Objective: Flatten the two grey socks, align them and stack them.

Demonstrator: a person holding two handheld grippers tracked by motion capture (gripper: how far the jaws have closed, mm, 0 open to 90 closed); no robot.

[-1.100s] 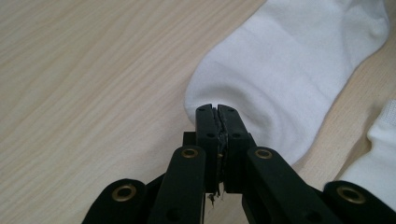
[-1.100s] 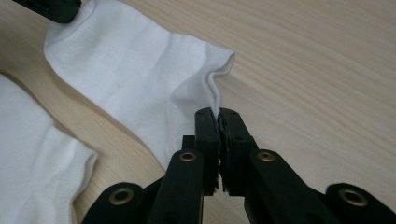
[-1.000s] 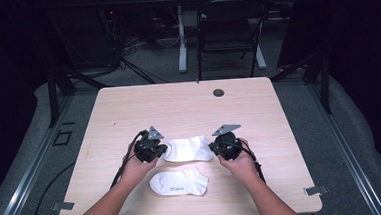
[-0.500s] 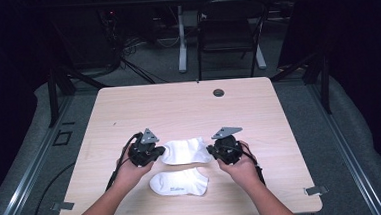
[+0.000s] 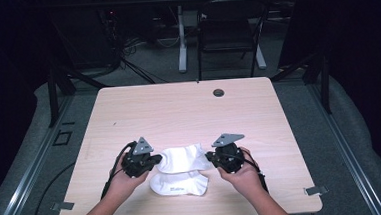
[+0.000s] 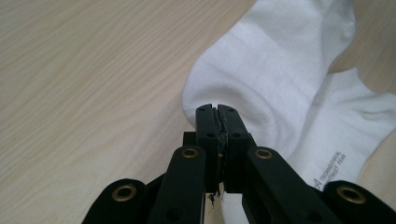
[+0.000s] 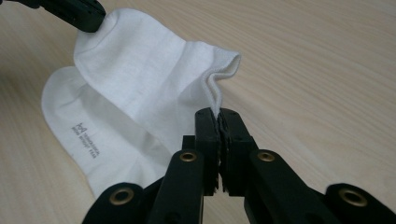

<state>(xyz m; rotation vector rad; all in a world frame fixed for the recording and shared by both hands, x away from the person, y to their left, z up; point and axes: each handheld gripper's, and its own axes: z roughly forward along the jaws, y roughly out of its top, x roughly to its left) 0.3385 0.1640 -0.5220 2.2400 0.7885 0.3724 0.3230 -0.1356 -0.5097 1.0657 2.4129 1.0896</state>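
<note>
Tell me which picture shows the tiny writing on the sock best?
The left gripper view: the grey printed writing on the lower sock is nearest there. The right gripper view shows it a little smaller. In the high view it is only a faint mark that cannot be read.

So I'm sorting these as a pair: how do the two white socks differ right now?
The upper sock is pinched at each end by the left tongs and right tongs; the lower sock lies free on the table. The lower sock shows small printed lettering; the upper looks plain. The upper partly overlaps the lower. Both are white ankle socks.
</note>
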